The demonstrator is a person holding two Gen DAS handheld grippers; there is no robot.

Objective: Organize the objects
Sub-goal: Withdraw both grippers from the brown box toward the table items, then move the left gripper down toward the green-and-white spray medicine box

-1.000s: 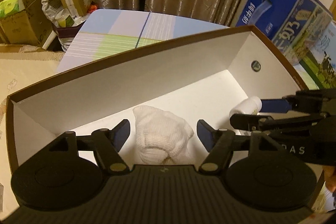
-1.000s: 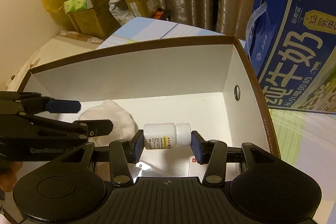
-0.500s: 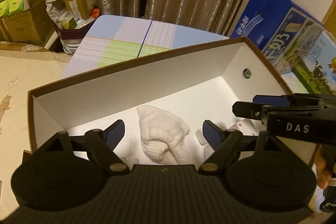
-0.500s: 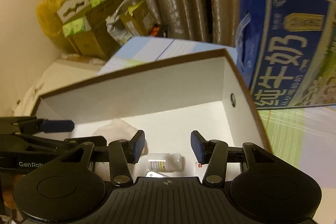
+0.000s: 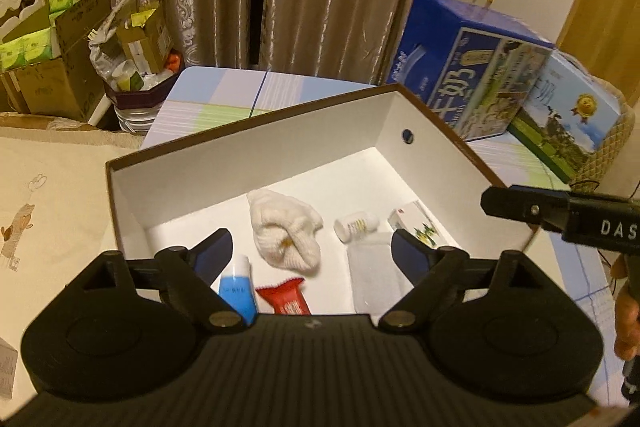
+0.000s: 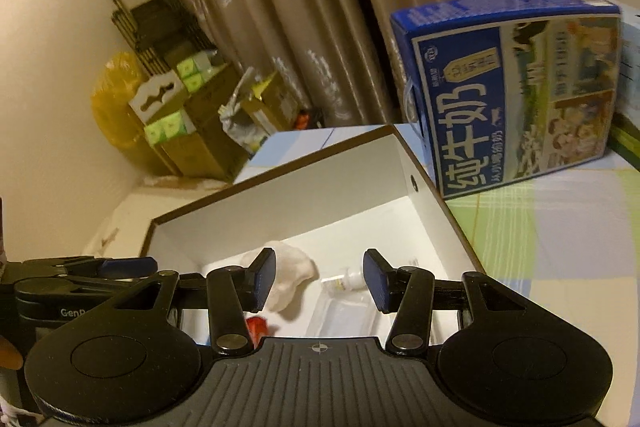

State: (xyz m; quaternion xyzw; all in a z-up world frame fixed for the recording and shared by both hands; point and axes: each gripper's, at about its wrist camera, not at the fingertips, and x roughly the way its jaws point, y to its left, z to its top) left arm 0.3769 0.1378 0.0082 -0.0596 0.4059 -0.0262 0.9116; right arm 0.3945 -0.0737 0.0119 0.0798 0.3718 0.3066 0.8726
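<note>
Pill bottle (image 5: pixel 356 225): white, on its side on box (image 5: pixel 256 155) floor, right of centre; long axis slanting, cap toward left gripper's camera, base toward far right corner. Just beside: small carton (image 5: pixel 416 223), clear bag (image 5: pixel 374 275). White sock (image 5: pixel 286 233): bundled, mid-floor. Blue tube (image 5: pixel 238 287), red packet (image 5: pixel 286 297): near wall. Left gripper (image 5: pixel 310 253): jaws wide apart, empty, above box. Right gripper (image 6: pixel 320 277): jaws spread, empty, above bottle. Milk carton (image 6: pixel 516 83): upright beyond box.

black grippers (image 5: pixel 312 251), blue finger pads (image 6: pixel 264 277)
</note>
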